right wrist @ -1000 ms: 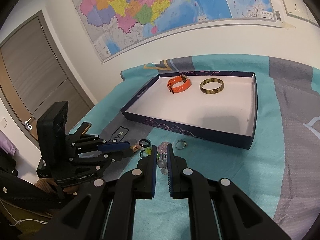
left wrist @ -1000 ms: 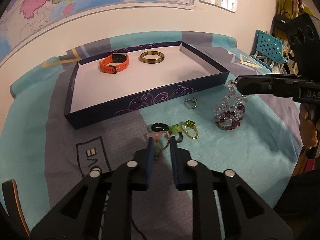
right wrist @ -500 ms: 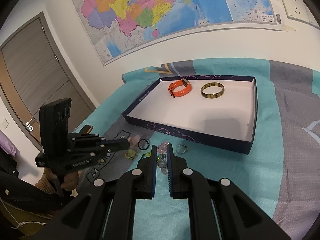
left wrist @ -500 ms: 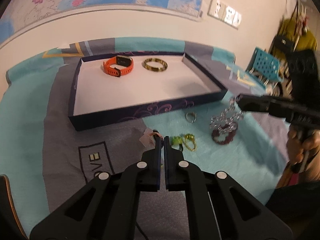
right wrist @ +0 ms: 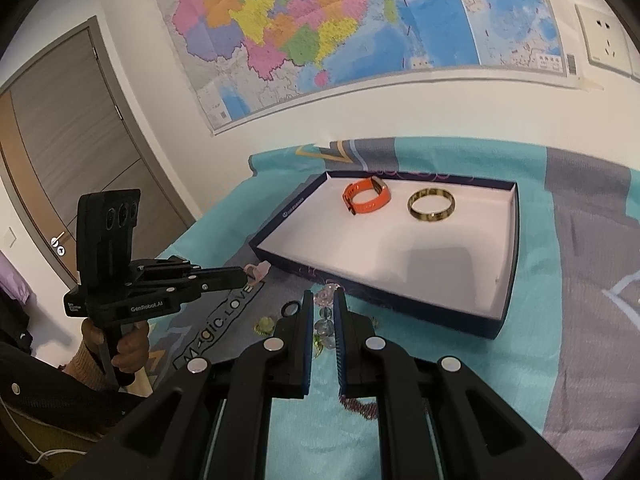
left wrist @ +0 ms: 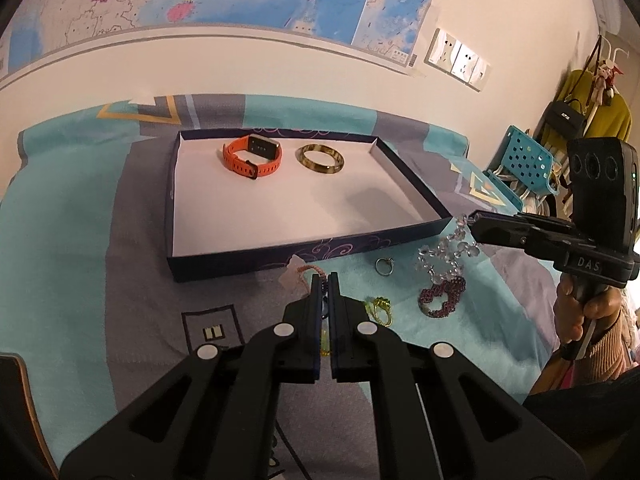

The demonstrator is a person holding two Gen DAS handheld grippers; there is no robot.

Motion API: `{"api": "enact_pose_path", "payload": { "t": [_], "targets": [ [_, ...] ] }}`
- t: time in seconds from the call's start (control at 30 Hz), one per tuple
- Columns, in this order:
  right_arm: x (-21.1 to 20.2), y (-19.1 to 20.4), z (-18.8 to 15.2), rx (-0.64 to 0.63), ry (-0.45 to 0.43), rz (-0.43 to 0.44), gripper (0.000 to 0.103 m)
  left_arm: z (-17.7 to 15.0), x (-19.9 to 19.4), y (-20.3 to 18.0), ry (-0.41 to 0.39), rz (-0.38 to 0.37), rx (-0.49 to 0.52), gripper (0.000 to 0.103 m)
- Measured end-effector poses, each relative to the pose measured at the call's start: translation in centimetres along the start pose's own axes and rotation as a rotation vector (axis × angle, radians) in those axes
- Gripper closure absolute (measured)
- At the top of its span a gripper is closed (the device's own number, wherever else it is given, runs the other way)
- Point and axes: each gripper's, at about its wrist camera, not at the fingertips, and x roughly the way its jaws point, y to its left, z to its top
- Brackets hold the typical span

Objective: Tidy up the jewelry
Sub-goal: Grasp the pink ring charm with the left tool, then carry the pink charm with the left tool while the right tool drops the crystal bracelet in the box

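We hold a pink bracelet (left wrist: 310, 269) in the left gripper (left wrist: 325, 280), jaws clamped, just before the navy tray (left wrist: 412, 184); the right gripper (right wrist: 321, 300) pinches a crystal bead bracelet (left wrist: 448, 258). Next, both must go over the tray's wall.

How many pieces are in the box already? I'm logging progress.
2, both near the far wall of the box: an orange watch on the left and a gold bangle beside it on the right. Nothing seems hidden.
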Motion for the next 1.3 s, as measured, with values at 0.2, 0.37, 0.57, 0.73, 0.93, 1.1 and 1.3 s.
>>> {"api": "enact_pose_path", "payload": {
  "t": [0.2, 0.37, 0.57, 0.73, 0.93, 1.1, 1.3],
  "targets": [
    [0.1, -0.1, 1.3, -0.023, -0.02, -0.013, 0.095, 1.2, -0.2, -0.1, -0.021, 0.001, 0.013, 0.1],
    [0.3, -0.4, 2.8, -0.04, -0.035, -0.03, 0.095, 2.2, -0.1, -0.2, -0.03, 0.012, 0.024, 0.1],
    [0.8, -1.2, 4.6, -0.034, -0.052, -0.049, 0.095, 3.6, 0.5, 0.0, -0.036, 0.023, 0.035, 0.1],
    [2.0, -2.1, 5.6, -0.021, -0.048, -0.069, 0.095, 4.5, 1.4, 0.3, -0.027, 0.029, 0.033, 0.1],
    [3.5, -3.3, 6.3, 0.003, -0.034, -0.089, 0.095, 5.5, 2.4, 0.7, -0.021, 0.043, 0.032, 0.1],
    [4.5, -4.4, 6.9, 0.022, -0.026, -0.107, 0.095, 6.1, 3.5, 1.4, -0.006, 0.056, 0.018, 0.1],
    [5.9, -5.8, 7.5, 0.049, -0.013, -0.127, 0.095, 6.8, 4.8, 2.1, 0.012, 0.079, 0.008, 0.1]
  ]
}}
